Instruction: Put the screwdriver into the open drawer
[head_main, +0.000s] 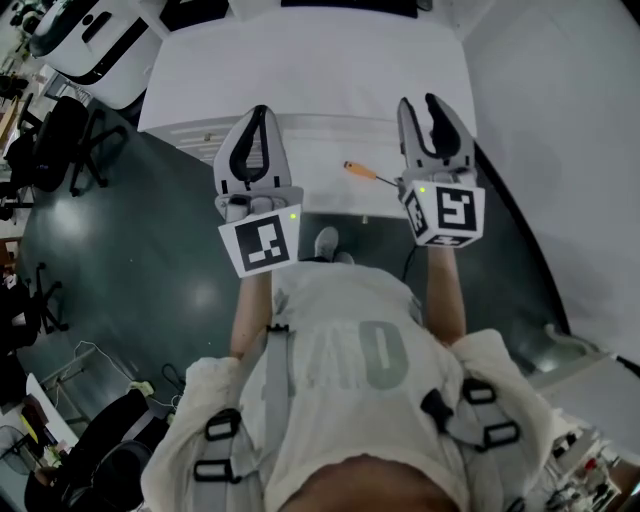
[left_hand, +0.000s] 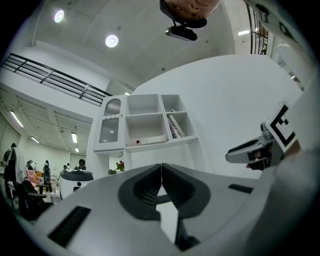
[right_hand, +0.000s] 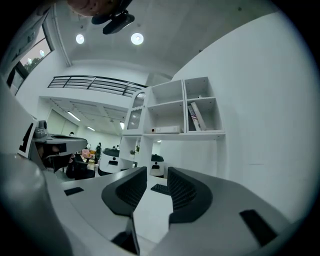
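One screwdriver (head_main: 362, 172); two grippers (head_main: 258, 112) (head_main: 419, 101)

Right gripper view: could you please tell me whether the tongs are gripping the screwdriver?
No, the right tongs stand apart with nothing between them.

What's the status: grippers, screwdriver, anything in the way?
Left gripper fingers shut, empty. Right gripper fingers apart, empty. Screwdriver lies loose, beside right gripper. No obstruction seen.

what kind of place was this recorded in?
Probably a robotics lab or open-plan workshop. There are office chairs, white rounded machines that may be robots, a white shelf unit holding books, and a mezzanine railing overhead.
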